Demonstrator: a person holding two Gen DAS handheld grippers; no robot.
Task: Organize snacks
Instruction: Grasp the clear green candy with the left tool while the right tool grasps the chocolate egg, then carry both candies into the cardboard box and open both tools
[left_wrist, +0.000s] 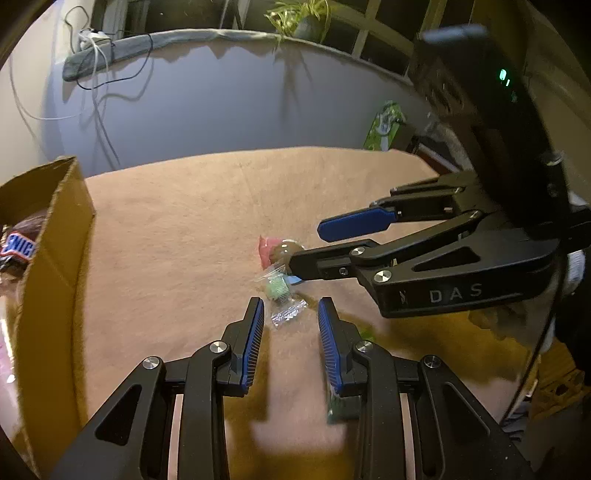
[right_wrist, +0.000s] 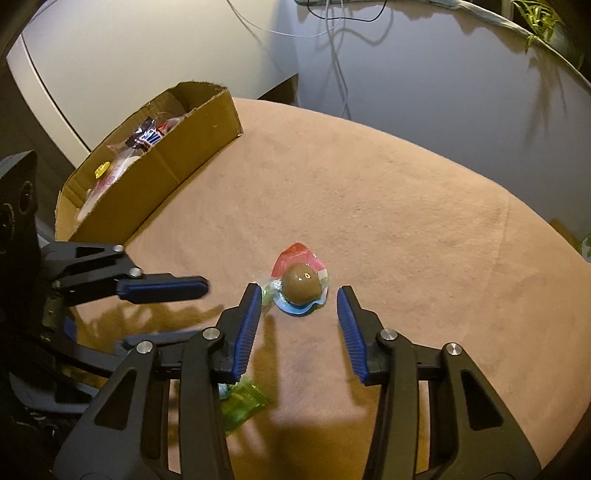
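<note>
The right claw carried the white letters "DAS" on its black side, and a wrapper in the cardboard box at the far left of the surface showed "SNIC" (the remaining letters were cut off by the box wall); this was the Snickers bar. Both claws stood released, gripping nothing. The left claw hovered just near of a clear-wrapped green candy. The right claw framed a brown chocolate egg on its red and blue wrapper, mid-surface. A green packet lay partly hidden under the right claw's left finger; its print was unreadable. Other snacks in the box were too blurred to name.
</note>
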